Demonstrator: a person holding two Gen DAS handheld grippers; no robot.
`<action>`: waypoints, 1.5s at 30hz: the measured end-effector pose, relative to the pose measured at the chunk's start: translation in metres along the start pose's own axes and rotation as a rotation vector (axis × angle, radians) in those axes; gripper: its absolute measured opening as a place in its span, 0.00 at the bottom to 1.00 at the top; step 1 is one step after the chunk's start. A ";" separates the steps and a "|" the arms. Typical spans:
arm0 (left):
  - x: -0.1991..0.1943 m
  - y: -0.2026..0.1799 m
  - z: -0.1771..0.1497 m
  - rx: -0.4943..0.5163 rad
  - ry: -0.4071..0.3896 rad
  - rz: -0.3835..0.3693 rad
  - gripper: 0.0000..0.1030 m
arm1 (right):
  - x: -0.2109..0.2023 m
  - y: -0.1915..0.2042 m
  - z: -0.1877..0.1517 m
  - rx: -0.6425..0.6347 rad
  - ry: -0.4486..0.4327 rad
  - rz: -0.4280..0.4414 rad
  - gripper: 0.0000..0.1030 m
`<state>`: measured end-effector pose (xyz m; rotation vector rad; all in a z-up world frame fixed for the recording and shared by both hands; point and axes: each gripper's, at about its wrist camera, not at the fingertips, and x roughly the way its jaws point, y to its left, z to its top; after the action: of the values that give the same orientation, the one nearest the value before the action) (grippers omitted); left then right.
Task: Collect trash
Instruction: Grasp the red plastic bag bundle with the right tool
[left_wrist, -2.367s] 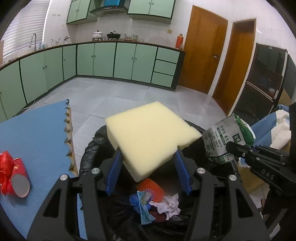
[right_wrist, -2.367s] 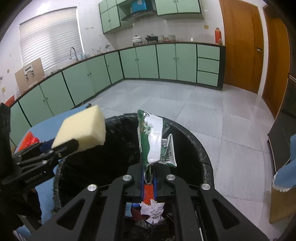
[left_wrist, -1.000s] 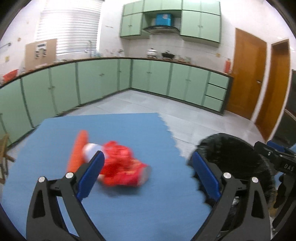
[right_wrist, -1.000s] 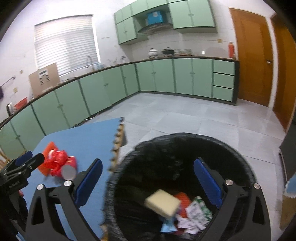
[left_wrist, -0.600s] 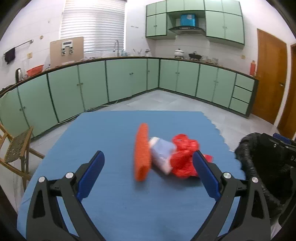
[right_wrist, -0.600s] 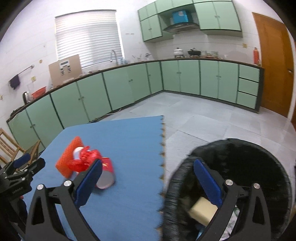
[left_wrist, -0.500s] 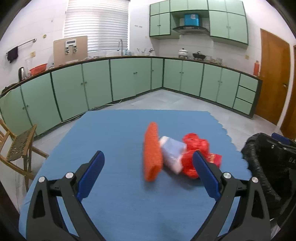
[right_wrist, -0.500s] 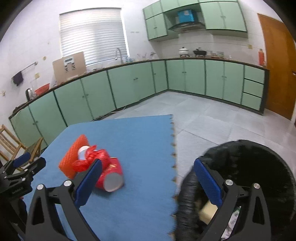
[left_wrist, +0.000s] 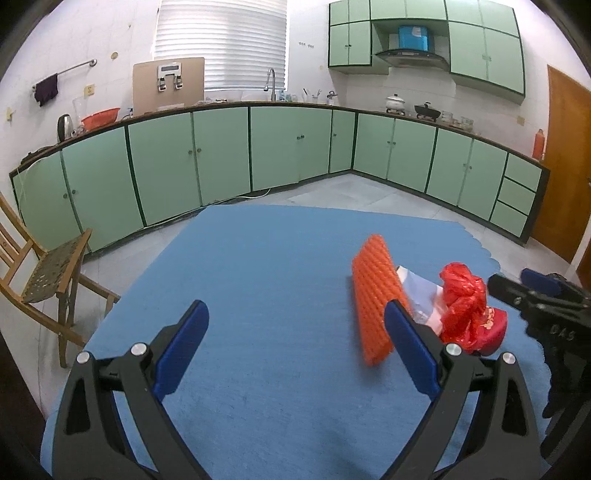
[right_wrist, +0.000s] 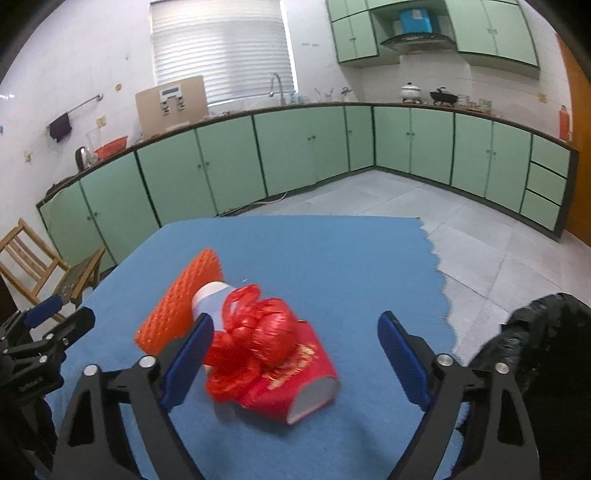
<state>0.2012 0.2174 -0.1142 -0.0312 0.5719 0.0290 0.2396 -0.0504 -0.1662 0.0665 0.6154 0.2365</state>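
A: What is being approached just now, nearest first?

B: In the right wrist view, the right gripper (right_wrist: 295, 350) is being brought down over the trash pile with its jaws apart; they have just been closing a little, and nothing is being pressed between them yet. The red paper cup (right_wrist: 295, 384) is lying on its side just ahead, its open mouth being turned toward the camera, with the red ribbon bundle (right_wrist: 258, 332) resting on top of it.

A: And the other tool?

B: The left gripper (left_wrist: 295, 350) is being held wide open and empty above the blue mat (left_wrist: 258, 277). The orange foam net (left_wrist: 373, 302) is lying just past its right-hand finger, and the white cup (left_wrist: 421, 295) is wedged between the net and the ribbon.

A: How is the step best being done?

B: Judging by the layout, the red cup and ribbon are probably being targeted by the right side, so the jaws should be lowered around the cup's body, not its soft rim, which is likely to be crushed. The net is being left for the left side; being light and springy, it should be pinched across its narrow width.

A: Where is it all being taken?

B: To the black-lined bin (right_wrist: 535, 339) at the right edge, beyond the mat's scalloped border. Farther off, only the green cabinets (right_wrist: 314, 155) are being seen.
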 end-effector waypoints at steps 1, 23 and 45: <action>0.001 0.001 0.000 -0.003 0.001 -0.001 0.90 | 0.004 0.002 0.000 -0.005 0.010 0.007 0.76; 0.011 -0.031 -0.006 0.017 0.029 -0.093 0.90 | -0.017 -0.009 0.005 0.042 -0.011 0.190 0.00; 0.014 -0.023 -0.004 -0.006 0.026 -0.043 0.90 | 0.032 0.004 -0.007 0.015 0.111 0.209 0.35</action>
<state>0.2122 0.1947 -0.1246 -0.0497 0.5973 -0.0112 0.2597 -0.0389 -0.1893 0.1335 0.7212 0.4403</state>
